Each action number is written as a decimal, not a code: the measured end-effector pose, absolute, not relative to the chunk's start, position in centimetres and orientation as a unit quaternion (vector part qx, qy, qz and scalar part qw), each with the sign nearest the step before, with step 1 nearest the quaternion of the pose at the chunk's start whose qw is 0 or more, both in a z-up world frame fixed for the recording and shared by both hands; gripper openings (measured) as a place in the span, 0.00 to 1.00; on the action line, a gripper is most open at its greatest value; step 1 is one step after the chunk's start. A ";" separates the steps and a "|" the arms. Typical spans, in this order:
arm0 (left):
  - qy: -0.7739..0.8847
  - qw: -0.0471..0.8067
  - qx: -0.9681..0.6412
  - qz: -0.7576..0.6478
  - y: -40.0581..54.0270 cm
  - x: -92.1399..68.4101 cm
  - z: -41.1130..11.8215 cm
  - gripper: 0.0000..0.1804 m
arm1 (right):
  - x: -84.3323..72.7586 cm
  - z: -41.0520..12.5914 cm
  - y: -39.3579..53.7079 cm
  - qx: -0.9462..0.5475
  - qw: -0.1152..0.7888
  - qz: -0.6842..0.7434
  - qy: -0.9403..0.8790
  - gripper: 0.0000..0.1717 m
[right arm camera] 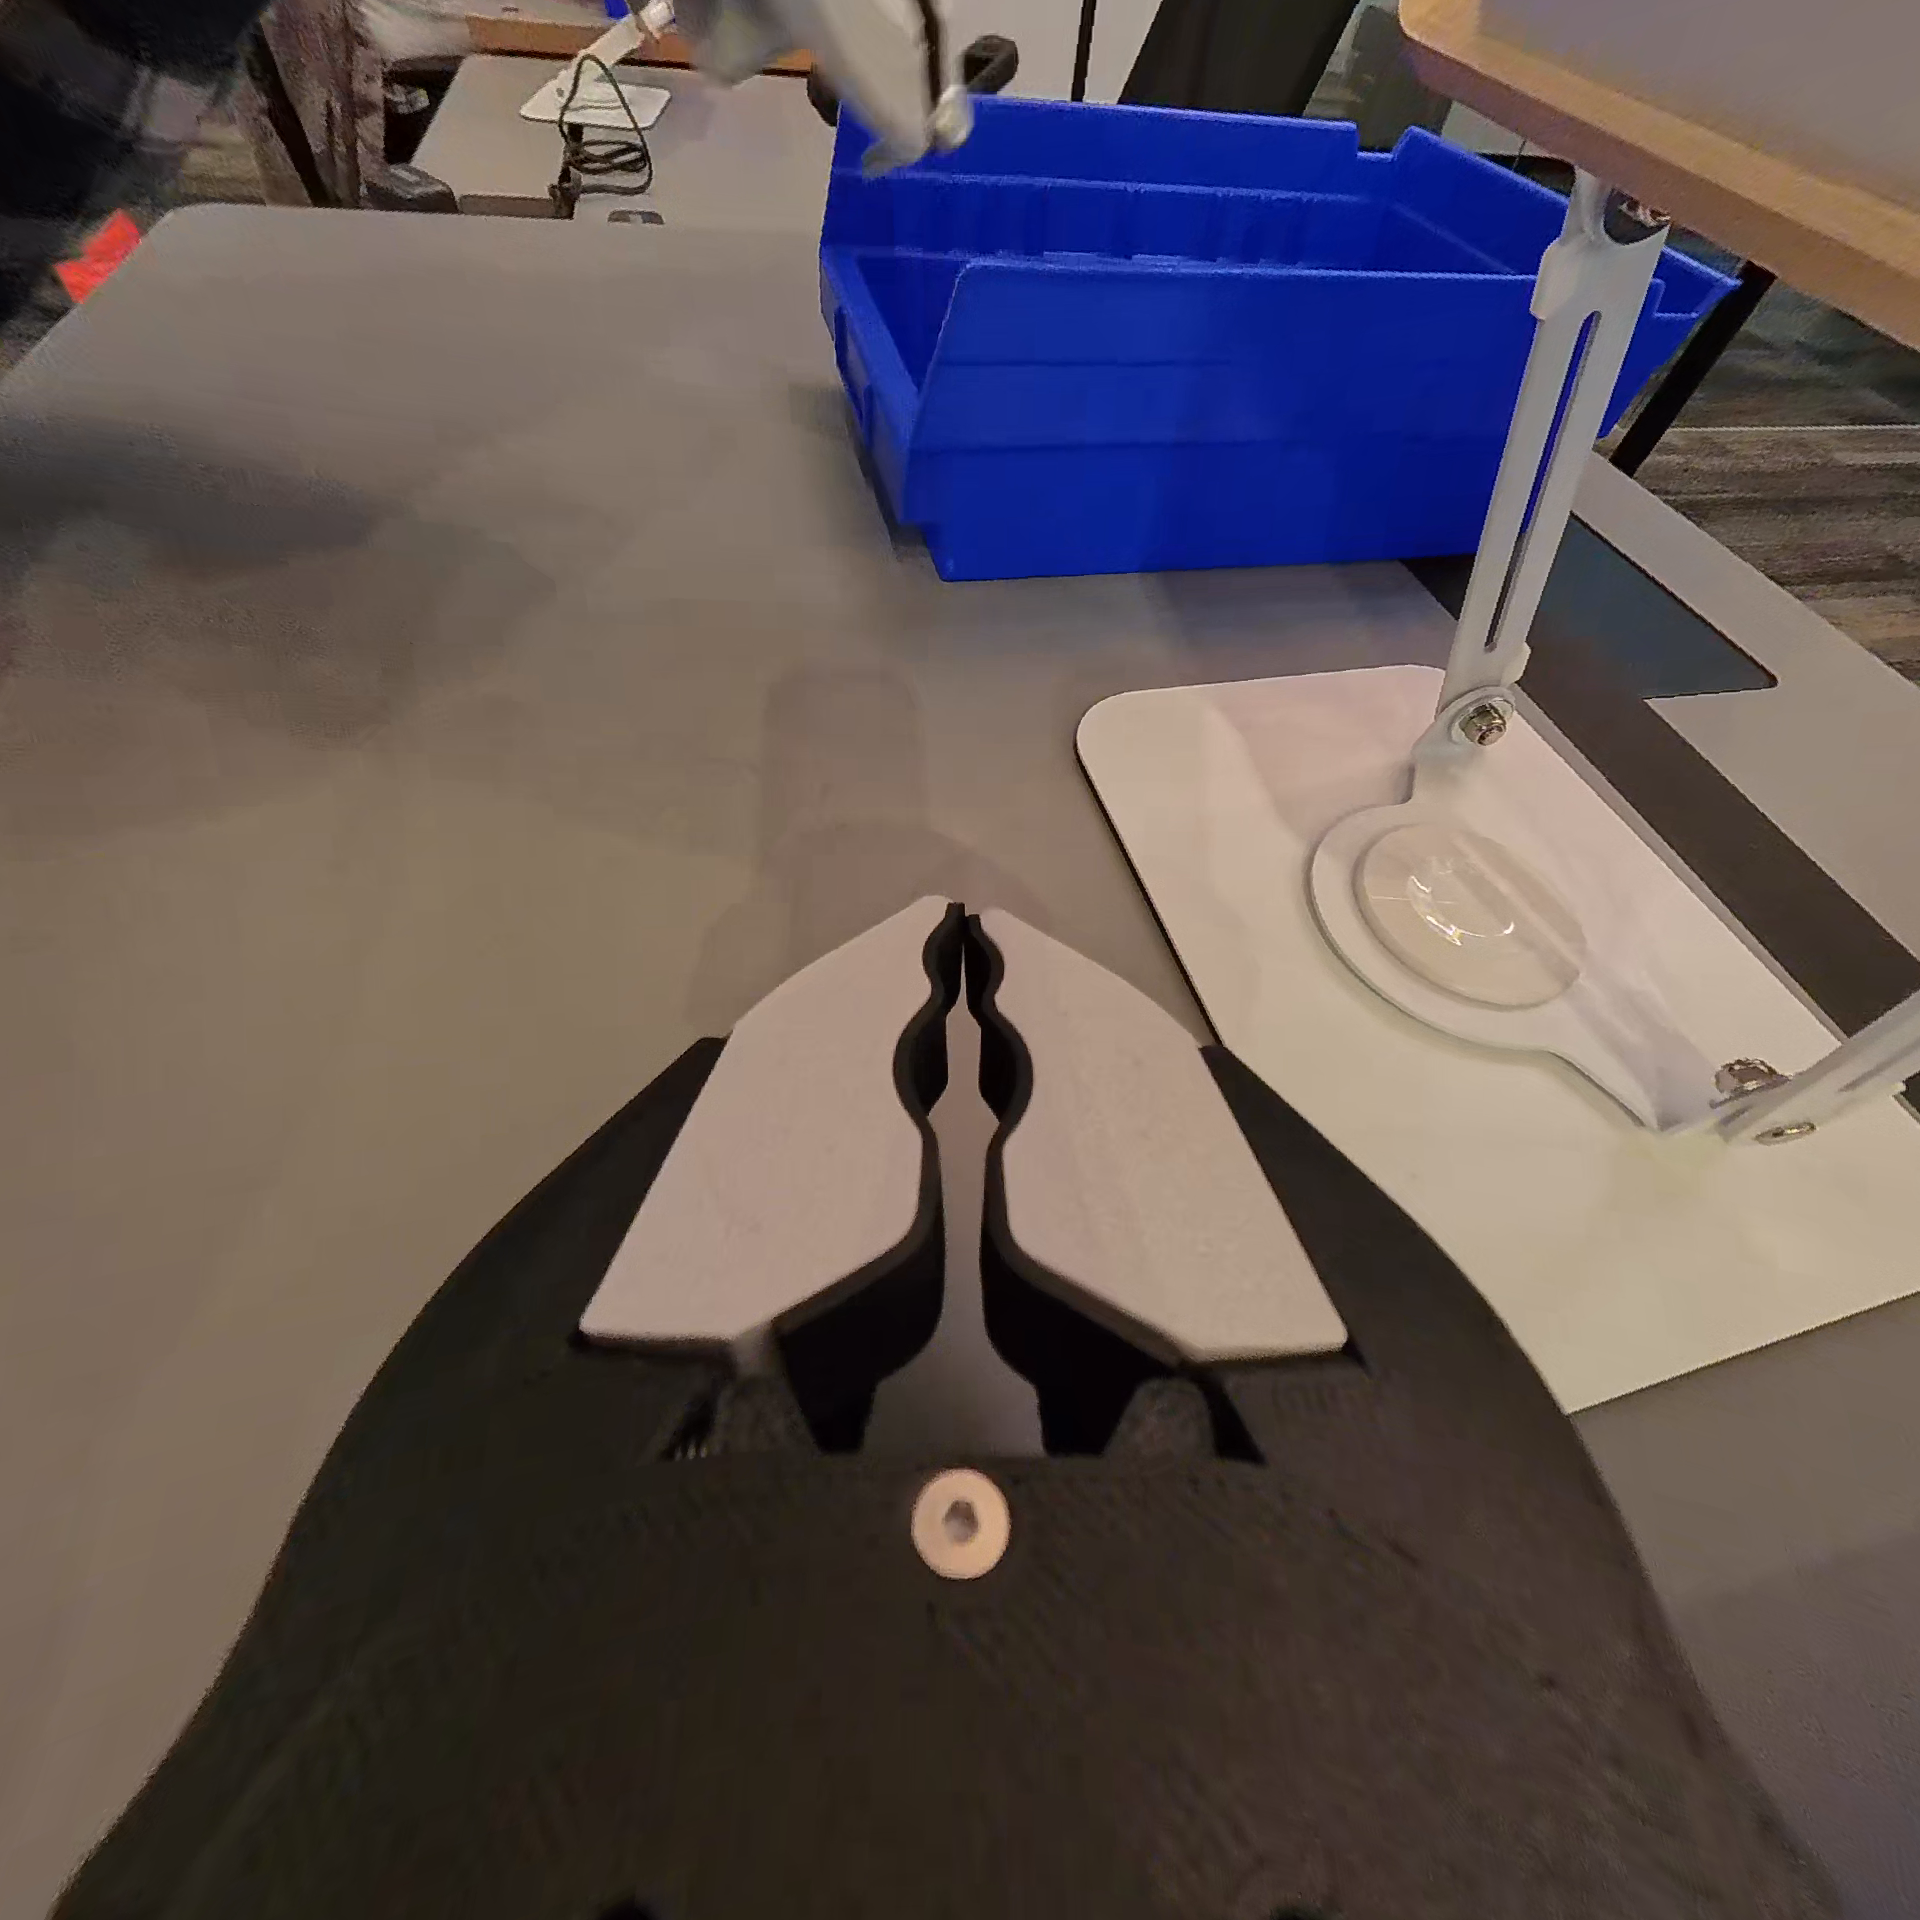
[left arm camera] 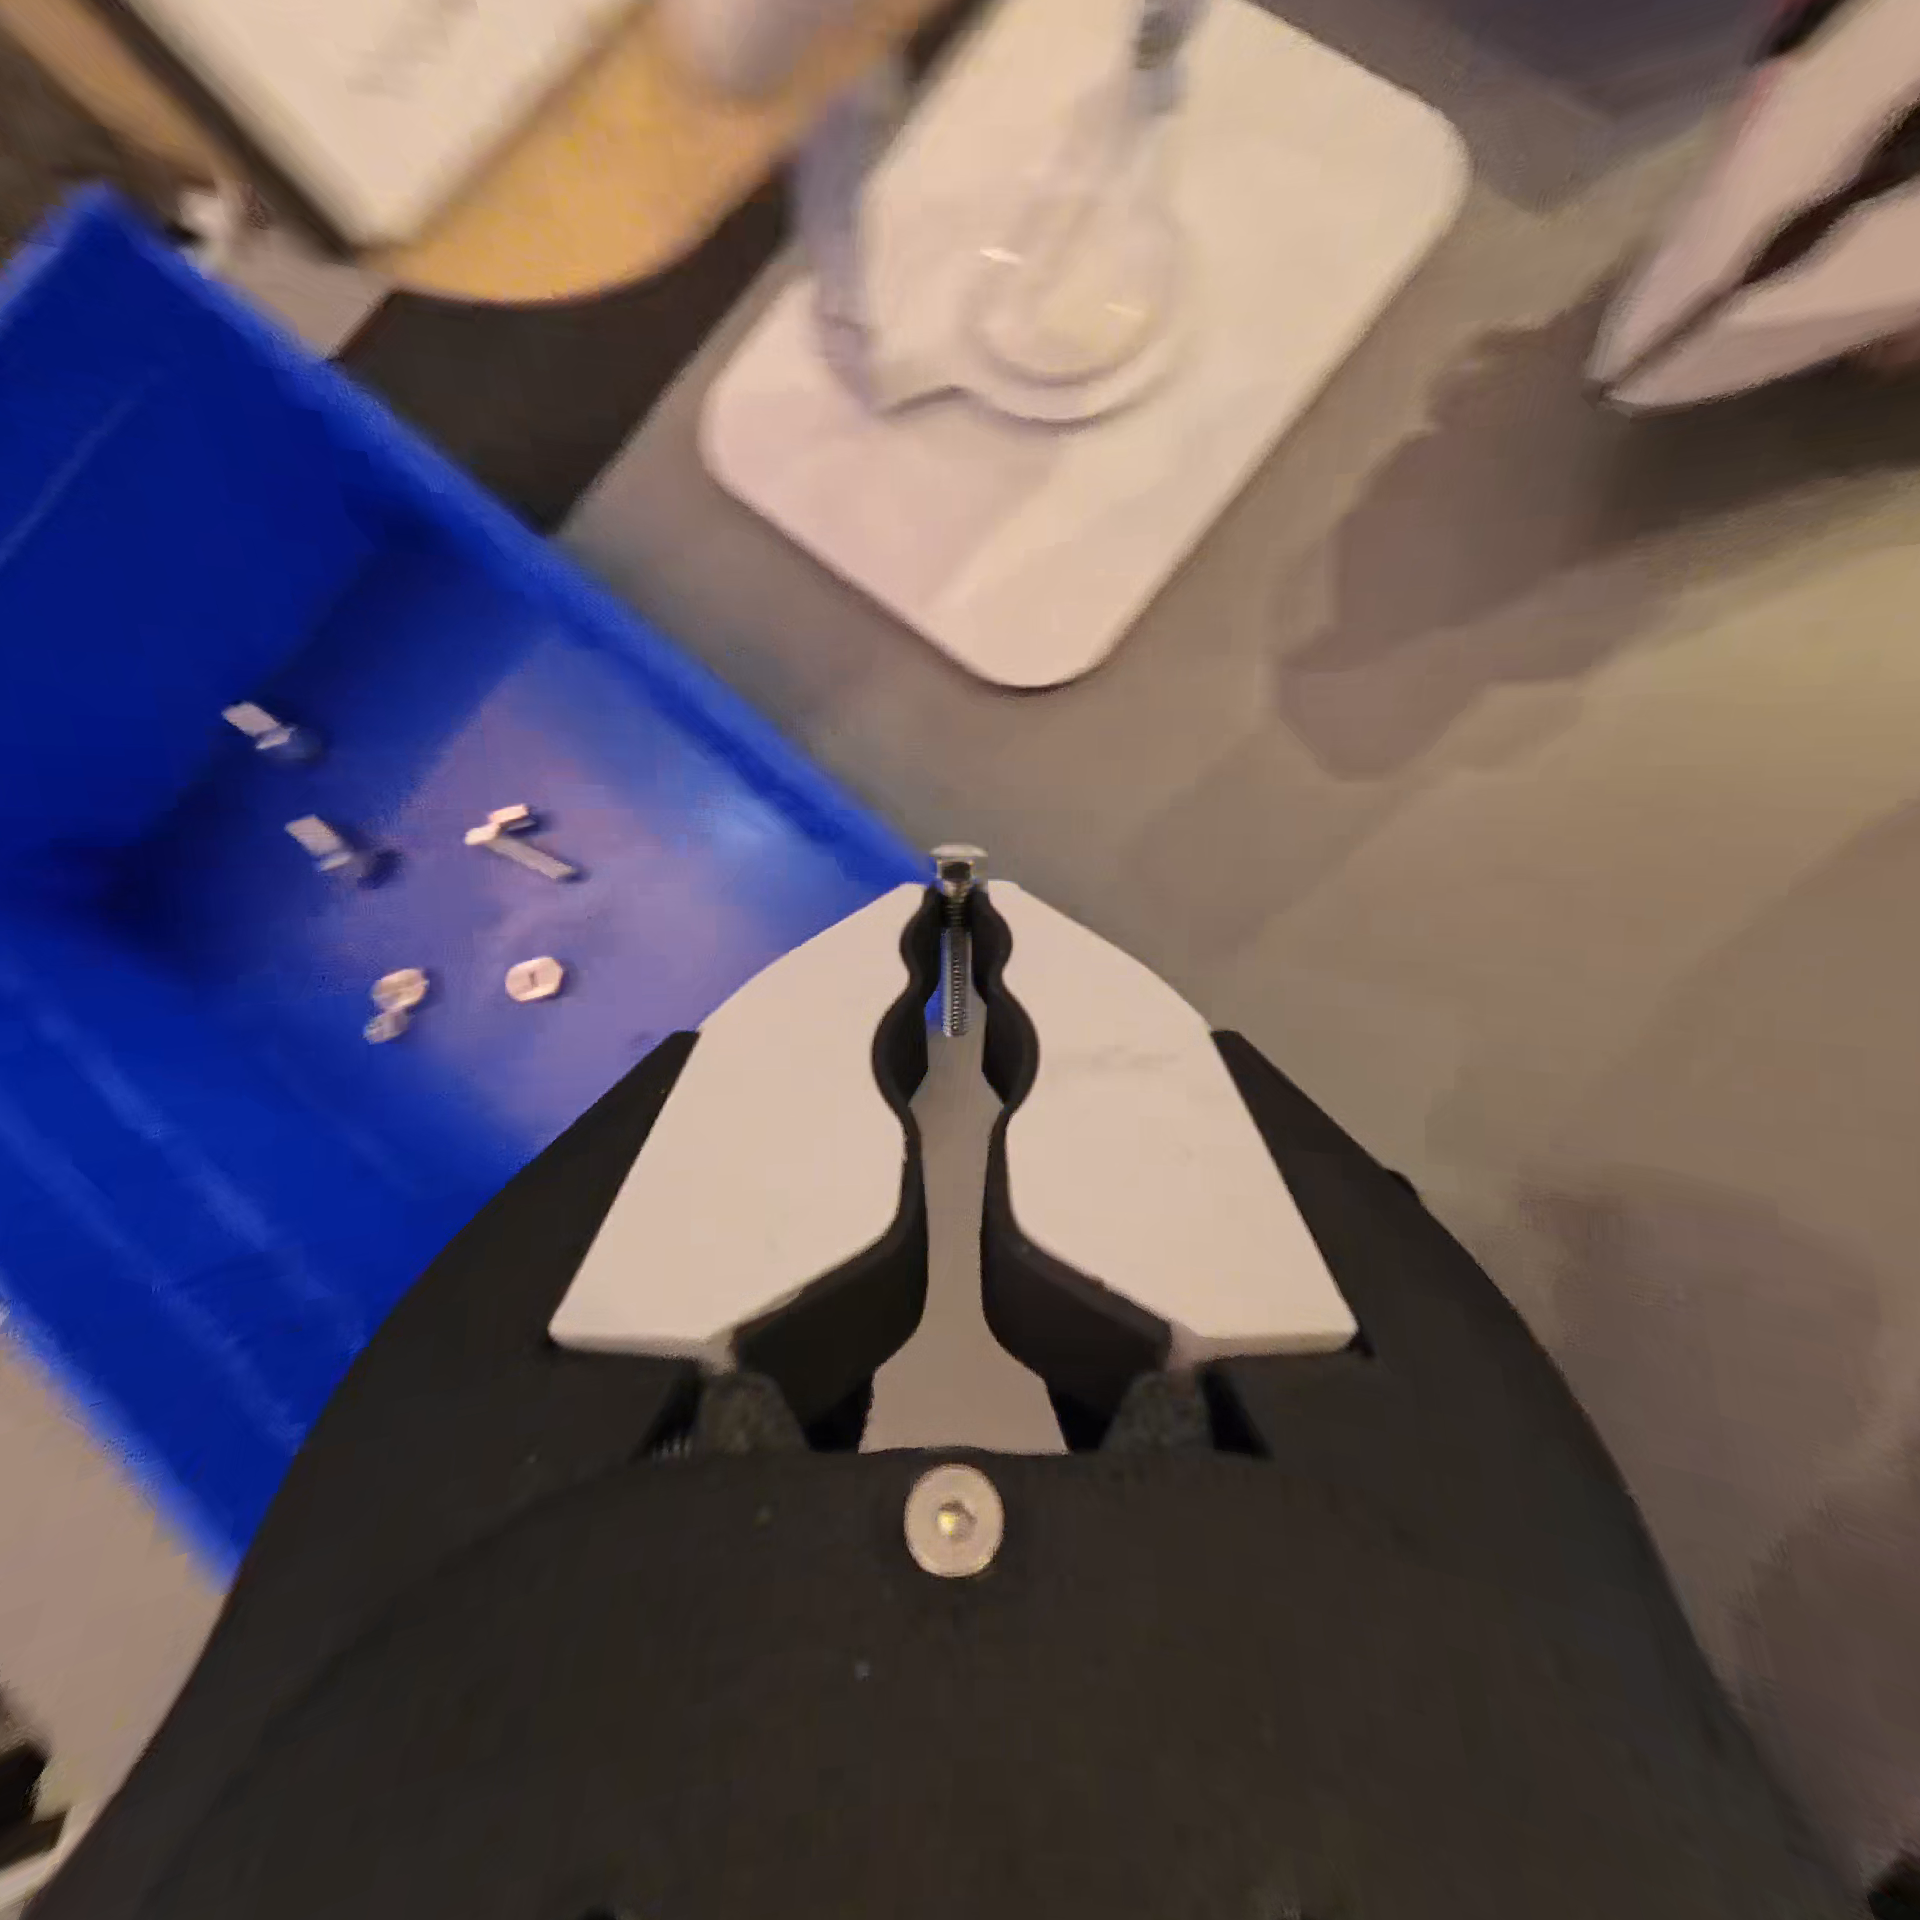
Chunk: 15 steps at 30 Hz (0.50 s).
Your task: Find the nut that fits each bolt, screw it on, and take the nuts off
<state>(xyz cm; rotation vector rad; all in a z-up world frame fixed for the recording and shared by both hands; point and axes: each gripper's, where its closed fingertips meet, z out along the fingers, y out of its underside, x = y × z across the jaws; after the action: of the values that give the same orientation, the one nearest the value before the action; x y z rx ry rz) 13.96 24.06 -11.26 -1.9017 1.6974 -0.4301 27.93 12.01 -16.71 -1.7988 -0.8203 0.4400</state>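
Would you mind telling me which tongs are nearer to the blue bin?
Left. The left tongs, gripping a bolt, hover at the blue bin's rim; the right tongs are shut, well short of it over the grey table.

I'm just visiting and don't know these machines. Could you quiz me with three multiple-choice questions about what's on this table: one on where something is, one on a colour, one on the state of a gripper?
1. Where do the loose nuts and bolts lie?
A. On the white base plate
B. In the bin
C. On the bare grey table

2. What colour is the bin?
A. Red
B. Green
C. Blue

3. What is the left gripper doing?
A. Clamped on a small bolt
B. Wide open, with nothing in it
C. Gripping the bin's wall

Answers:
1. B: the loose nuts and bolts rest on the floor of the bin, none on the white base plate or the grey table.
2. C: its walls are bright blue in both views.
3. A: the left gripper has its black pads closed on the threaded shank of a small bolt, whose head pokes out past the tips.
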 end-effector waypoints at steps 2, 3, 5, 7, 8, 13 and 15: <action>0.659 0.256 -0.685 -0.173 20.3 15.2 -13.2 0.03 | 27.9 -16.7 12.0 -0.753 0.529 0.183 -0.345 0.00; 0.673 0.240 -0.677 -0.177 18.6 15.8 -14.4 0.03 | 27.9 -16.7 12.0 -0.753 0.529 0.183 -0.346 0.00; 0.695 0.214 -0.663 -0.180 16.0 16.8 -16.9 0.03 | 27.8 -16.8 11.9 -0.753 0.529 0.182 -0.348 0.00; 0.711 0.187 -0.652 -0.187 14.1 17.5 -19.0 0.03 | 27.8 -16.8 11.9 -0.752 0.528 0.181 -0.350 0.00; 0.715 0.179 -0.650 -0.186 13.6 17.8 -19.7 0.03 | 27.8 -16.8 11.9 -0.752 0.527 0.181 -0.351 0.00; 0.727 0.145 -0.644 -0.189 12.4 17.9 -22.2 0.03 | 27.6 -17.0 11.7 -0.752 0.524 0.179 -0.358 0.00; 0.731 0.138 -0.644 -0.181 12.3 17.7 -23.0 0.03 | 27.5 -17.1 11.7 -0.752 0.522 0.178 -0.361 0.00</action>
<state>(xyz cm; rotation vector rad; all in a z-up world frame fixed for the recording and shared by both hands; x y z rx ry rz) 17.72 12.32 -23.00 -1.8620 2.1138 -0.5244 27.54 11.70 -17.07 -1.8015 -0.8652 0.4270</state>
